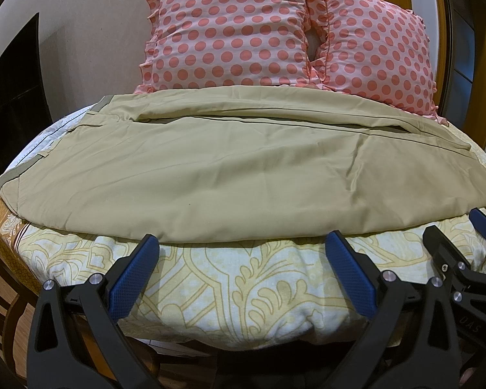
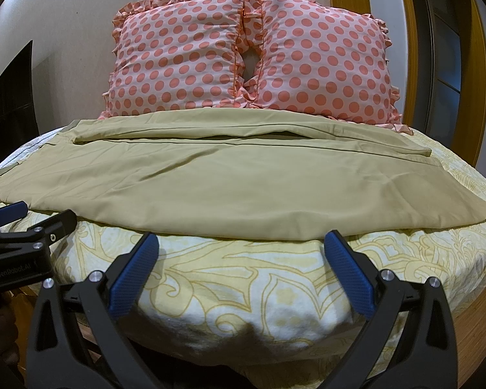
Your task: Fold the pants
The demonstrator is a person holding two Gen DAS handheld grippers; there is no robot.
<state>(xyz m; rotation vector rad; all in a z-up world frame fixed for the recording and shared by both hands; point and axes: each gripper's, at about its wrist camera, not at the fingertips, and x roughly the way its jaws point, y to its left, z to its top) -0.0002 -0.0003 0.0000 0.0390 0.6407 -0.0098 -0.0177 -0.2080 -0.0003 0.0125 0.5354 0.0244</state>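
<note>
Both tools, left (image 1: pixel 243 243) and right (image 2: pixel 243 243) (spread wide, empty), face khaki pants (image 2: pixel 230 181); "GenRobot.AI" marks one.

A bed (image 1: pixel 230 288) with a yellow-patterned sheet carries tan pants (image 1: pixel 210 168) spread flat just beyond the fingers (image 1: pixel 136 275), and two spotted pillows (image 1: pixel 230 32) behind them.

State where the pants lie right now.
In both views, the pants lie spread flat across the bed, waistband left, just before two dotted pillows.

Warm, dim indoor light; sharp centre, strong fisheye bending, dark corners.
</note>
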